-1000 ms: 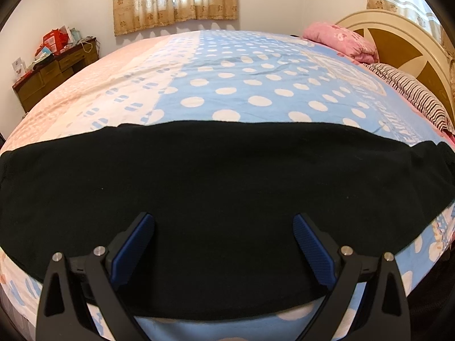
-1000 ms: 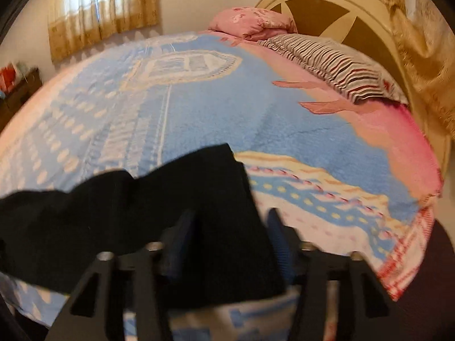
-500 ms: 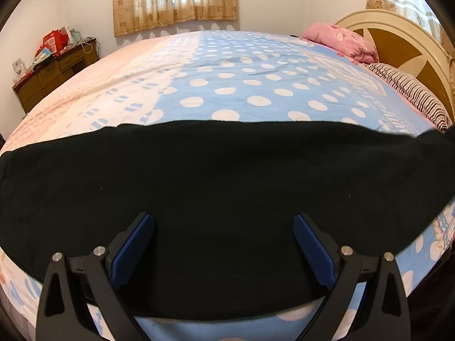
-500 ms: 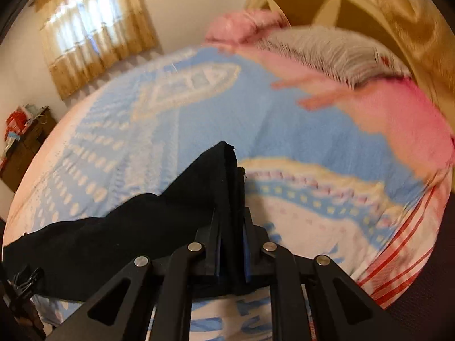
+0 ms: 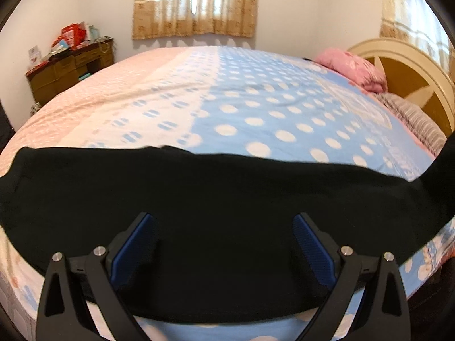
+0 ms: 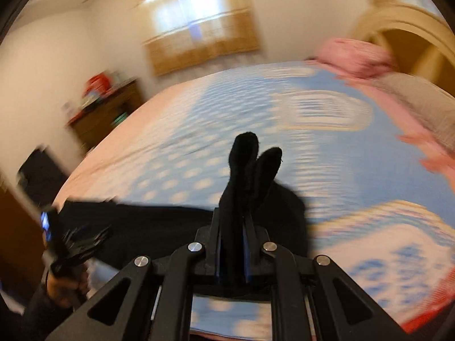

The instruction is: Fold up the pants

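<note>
Black pants [image 5: 227,199] lie spread sideways across the near edge of the bed. My left gripper [image 5: 223,227] hovers over their middle, open, its blue pads [image 5: 133,247] wide apart with only flat cloth below. The pants' right end [image 5: 443,170] rises off the bed at the frame's edge. In the right wrist view my right gripper [image 6: 233,221] is shut on that end, and two black folds of the pants [image 6: 244,164] stick up past the fingertips. The left gripper [image 6: 82,236] shows blurred at lower left, held by a hand [image 6: 65,284].
The bedspread [image 5: 256,108] is blue with white dots, pink at the left. A pink pillow [image 5: 355,68] and a striped pillow [image 5: 412,119] lie by the cream headboard [image 5: 403,65]. A cluttered wooden desk [image 5: 68,71] stands at the back left, under a curtained window [image 5: 196,2].
The right gripper closed on the pants' right end, then lifted it and swung it left. The left gripper rose slightly and stayed open over the pants.
</note>
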